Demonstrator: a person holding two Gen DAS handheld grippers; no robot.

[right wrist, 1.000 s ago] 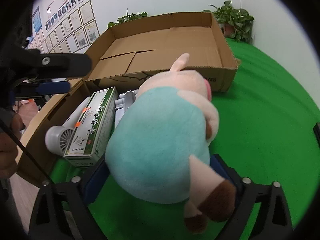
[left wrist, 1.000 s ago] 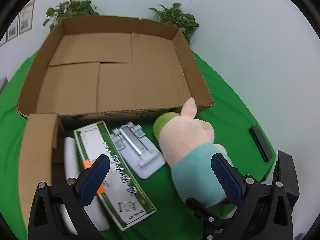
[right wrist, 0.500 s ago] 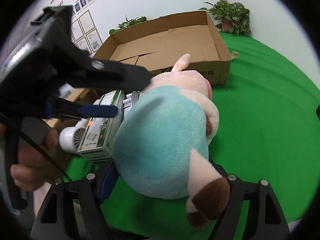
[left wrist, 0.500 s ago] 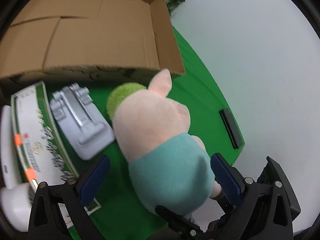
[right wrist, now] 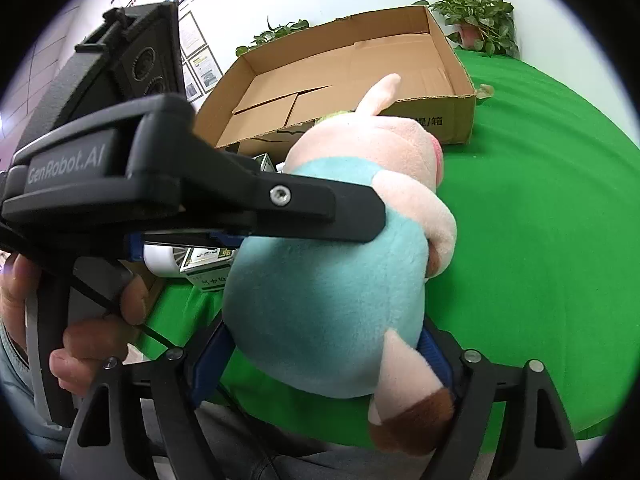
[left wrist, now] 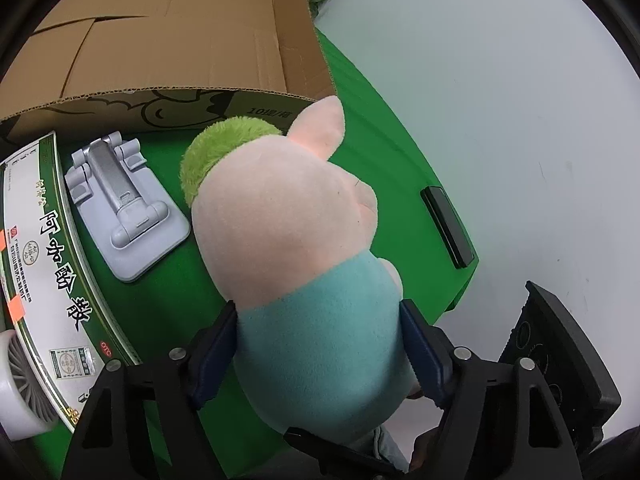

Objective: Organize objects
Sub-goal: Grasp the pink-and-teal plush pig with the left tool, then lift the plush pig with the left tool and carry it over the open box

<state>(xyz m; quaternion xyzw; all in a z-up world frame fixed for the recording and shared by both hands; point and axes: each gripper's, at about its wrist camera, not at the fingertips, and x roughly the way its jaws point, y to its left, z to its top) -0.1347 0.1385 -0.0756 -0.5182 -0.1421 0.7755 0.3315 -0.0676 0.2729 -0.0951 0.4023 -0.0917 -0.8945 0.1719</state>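
A: Where does the plush pig (left wrist: pixel 304 240) sit?

B: On the green cloth (right wrist: pixel 540 240), just near of the open cardboard box (left wrist: pixel 168 32), with the grey phone stand (left wrist: pixel 124 208) and the green-and-white carton (left wrist: pixel 44 248) to its left.

A: And who has it?

B: Both do. The left gripper (left wrist: pixel 320 344) is closing, its blue pads already against the teal body on either side. The right gripper (right wrist: pixel 324 356) clasps the pig's lower end by the leg, though its jaws are easing apart.

A: Why two grips?

B: It looks like a handover: the soft, bulky toy sags, so one side takes hold before the other lets go. The box stands empty, probably the destination.
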